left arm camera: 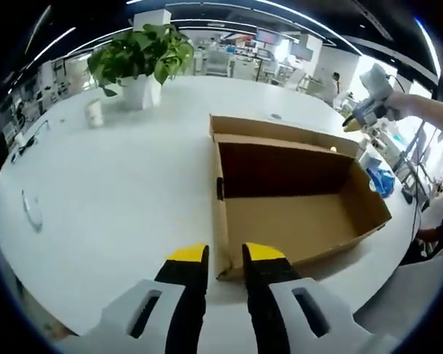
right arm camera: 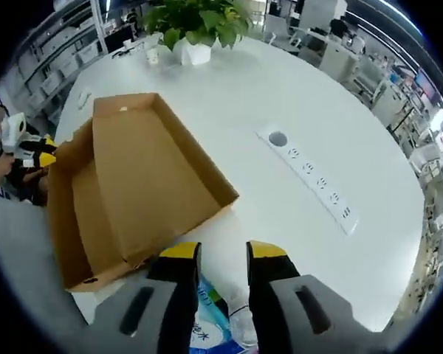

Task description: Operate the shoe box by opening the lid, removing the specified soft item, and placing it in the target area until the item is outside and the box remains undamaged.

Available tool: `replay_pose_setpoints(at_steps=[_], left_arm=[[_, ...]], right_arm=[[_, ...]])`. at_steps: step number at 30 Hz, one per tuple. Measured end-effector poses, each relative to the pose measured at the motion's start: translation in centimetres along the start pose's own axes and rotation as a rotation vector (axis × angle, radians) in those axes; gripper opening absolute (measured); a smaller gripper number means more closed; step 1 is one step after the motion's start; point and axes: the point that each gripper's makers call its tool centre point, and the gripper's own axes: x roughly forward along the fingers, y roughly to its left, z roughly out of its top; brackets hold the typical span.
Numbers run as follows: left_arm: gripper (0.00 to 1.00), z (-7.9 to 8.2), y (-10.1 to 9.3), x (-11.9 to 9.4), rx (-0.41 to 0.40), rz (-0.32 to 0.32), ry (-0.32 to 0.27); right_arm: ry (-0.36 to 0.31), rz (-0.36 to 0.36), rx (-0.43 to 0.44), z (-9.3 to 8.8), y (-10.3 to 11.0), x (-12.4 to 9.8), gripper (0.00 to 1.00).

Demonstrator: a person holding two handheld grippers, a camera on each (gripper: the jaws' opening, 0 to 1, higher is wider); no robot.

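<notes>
While the box lies open with its lid folded back, the scene catalogues as follows.

Shoe box [left arm camera: 295,199]: brown cardboard, lying on the white table [left arm camera: 118,184] near the edge closest to the left gripper; the left gripper view looks into a bare interior.
Lid [right arm camera: 144,158]: swung fully back and lying flat beside the box body, judged to be left that way so the opening stays free; no tear or crush is visible.
Soft item [right arm camera: 207,324]: a white and blue soft pack in clear wrap, outside the box, by the table edge just past the box's near corner in the right gripper view; whether this is the target area cannot be told.
Left gripper [left arm camera: 227,258]: jaws slightly apart with a narrow gap, empty, poised just off the box's near corner, judged to be ready to steady it.
Right gripper [right arm camera: 223,254]: jaws slightly apart; the soft item shows between and below them, but whether the jaws grip it cannot be told.
Power strip [right arm camera: 310,181]: white, flat on the table, well apart from the box.
Potted plant [left arm camera: 144,63]: at the table's far edge.
Cup [left arm camera: 95,112]: small, white, near the plant.
Task stage: judged near complete.
</notes>
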Motion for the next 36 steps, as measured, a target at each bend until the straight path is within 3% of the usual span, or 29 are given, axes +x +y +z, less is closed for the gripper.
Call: replay_pose_setpoints(at_steps=[5,11,13,15,19,22,30,32,36], left_arm=[[0.04,0.0,0.3,0.0,-0.005,0.028,-0.006],[0.04,-0.2,0.4,0.1,-0.031,0.025,-0.035],[0.03,-0.2,0.4,0.1,-0.033,0.029,-0.043],[0.03,-0.2,0.4,0.1,-0.030,0.032,-0.046],[0.03,-0.2,0.5,0.1,-0.037,0.033,-0.053],[0.03,-0.2,0.5,0.2,-0.030,0.036,-0.049],[0.03,-0.2,0.5,0.2,-0.030,0.036,-0.050],[0.03,-0.2,0.6,0.3,-0.027,0.038,-0.049],[0.02,-0.2,0.6,0.3,-0.030,0.037,-0.048]], right_arm=[[-0.008,-0.017,0.116,0.0,-0.1,1.4,0.17],[-0.051,-0.020,0.246,0.1,0.7,3.4,0.16],[-0.088,-0.055,0.321,0.3,0.4,3.9,0.15],[-0.109,-0.040,0.417,0.4,0.8,4.6,0.14],[-0.091,-0.045,0.457,-0.2,1.0,5.6,0.13],[-0.083,-0.012,0.538,-0.3,1.7,6.2,0.10],[-0.024,-0.015,0.594,-1.2,1.8,6.3,0.08],[0.005,-0.015,0.535,-1.7,2.0,6.2,0.07],[-0.013,-0.022,0.535,-1.2,1.9,5.8,0.06]])
